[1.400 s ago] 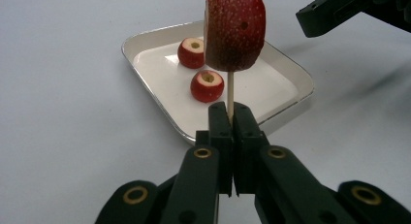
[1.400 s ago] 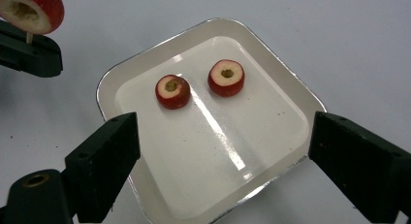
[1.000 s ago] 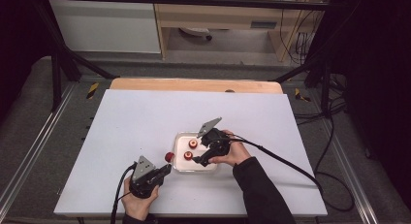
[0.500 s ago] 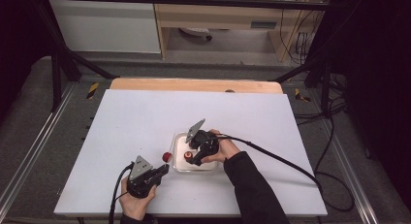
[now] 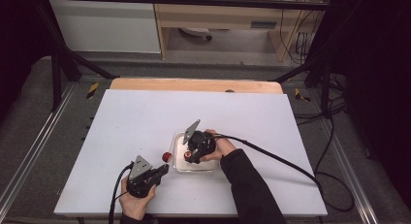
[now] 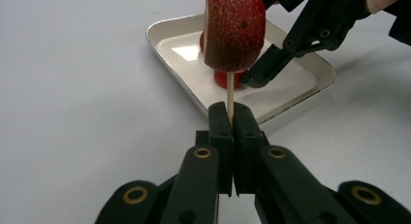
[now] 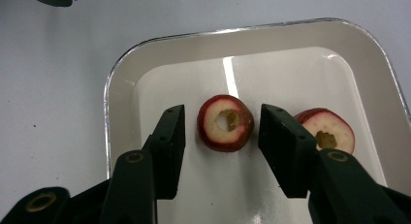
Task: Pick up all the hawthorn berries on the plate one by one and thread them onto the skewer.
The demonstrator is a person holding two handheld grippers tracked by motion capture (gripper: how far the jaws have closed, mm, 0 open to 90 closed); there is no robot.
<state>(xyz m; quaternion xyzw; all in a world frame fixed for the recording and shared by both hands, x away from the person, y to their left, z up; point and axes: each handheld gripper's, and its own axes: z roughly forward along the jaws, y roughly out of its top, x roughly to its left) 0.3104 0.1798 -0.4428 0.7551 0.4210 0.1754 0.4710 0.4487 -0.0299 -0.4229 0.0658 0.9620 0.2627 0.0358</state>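
Note:
My left gripper (image 6: 231,118) is shut on a thin wooden skewer (image 6: 230,90) that carries a red speckled fruit (image 6: 234,30) at its top. In the high view that fruit (image 5: 166,157) hangs just left of the white tray (image 5: 194,169). My right gripper (image 7: 222,129) points down into the tray (image 7: 116,78). Its jaws have just been closing and stand on either side of a cored red fruit piece (image 7: 225,122), with small gaps still showing at both pads. A second cored piece (image 7: 325,132) lies to the right of it, partly behind the right jaw.
The tray sits on a white table top (image 5: 145,117) with a wooden strip (image 5: 194,85) along its far edge. A black cable (image 5: 271,156) trails right from the right gripper. Dark frame posts and floor surround the table.
The right gripper has moved left and down into the tray, and its jaws have narrowed around the fruit piece. The left gripper with its skewer has stayed put.

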